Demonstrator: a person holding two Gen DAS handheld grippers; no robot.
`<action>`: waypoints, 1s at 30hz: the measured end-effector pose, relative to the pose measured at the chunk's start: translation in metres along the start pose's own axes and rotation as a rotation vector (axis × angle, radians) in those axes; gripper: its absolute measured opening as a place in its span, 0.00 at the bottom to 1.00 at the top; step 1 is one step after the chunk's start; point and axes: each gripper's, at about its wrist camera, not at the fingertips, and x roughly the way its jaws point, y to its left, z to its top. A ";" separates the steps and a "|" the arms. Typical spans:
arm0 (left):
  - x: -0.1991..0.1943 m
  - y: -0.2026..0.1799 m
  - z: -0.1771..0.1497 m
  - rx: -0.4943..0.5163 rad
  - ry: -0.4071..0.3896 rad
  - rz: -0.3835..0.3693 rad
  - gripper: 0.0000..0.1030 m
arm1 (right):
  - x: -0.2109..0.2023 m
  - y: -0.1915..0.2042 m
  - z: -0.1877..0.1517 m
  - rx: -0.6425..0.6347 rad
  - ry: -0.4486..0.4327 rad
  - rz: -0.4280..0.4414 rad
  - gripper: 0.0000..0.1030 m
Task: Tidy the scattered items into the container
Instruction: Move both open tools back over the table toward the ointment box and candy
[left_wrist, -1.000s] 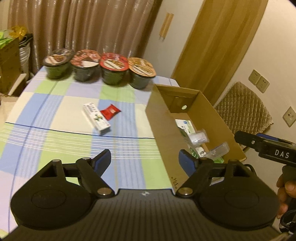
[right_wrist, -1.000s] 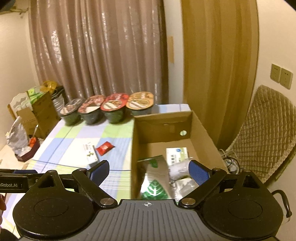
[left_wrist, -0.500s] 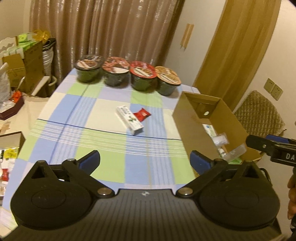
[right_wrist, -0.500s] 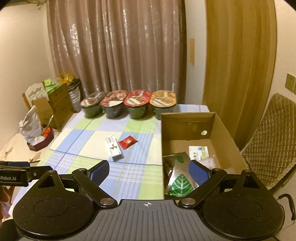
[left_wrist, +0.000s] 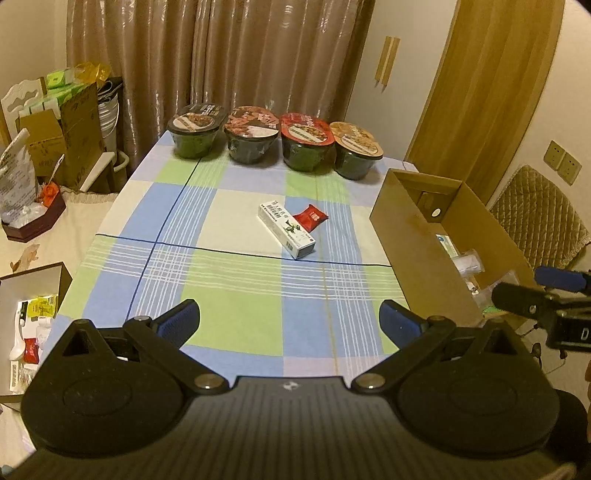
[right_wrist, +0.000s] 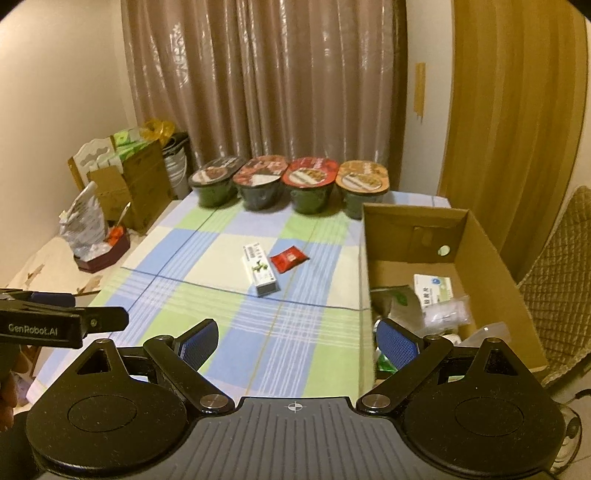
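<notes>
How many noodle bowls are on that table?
4, side by side along the far edge by the curtain: black-lidded bowl, dark red one, bright red one, orange one nearest the cardboard box.

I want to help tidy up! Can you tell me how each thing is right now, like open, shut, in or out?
Left claw: open, empty.
Right claw: open, empty.
Brown cardboard box: open top, some packets inside.
Long white carton: lying flat on the tablecloth, outside the box.
Small red packet: lying flat beside the carton, outside the box.
Four lidded noodle bowls: upright, lids on, in a row.
</notes>
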 end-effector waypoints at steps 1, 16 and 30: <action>0.003 0.002 0.000 -0.004 0.004 0.001 0.98 | 0.003 0.000 0.000 0.001 0.004 0.004 0.95; 0.080 0.038 0.027 -0.049 0.045 0.020 0.98 | 0.091 0.004 0.041 -0.052 0.048 0.088 0.95; 0.211 0.035 0.074 -0.042 0.074 -0.049 0.98 | 0.232 -0.036 0.111 -0.163 0.149 0.123 0.94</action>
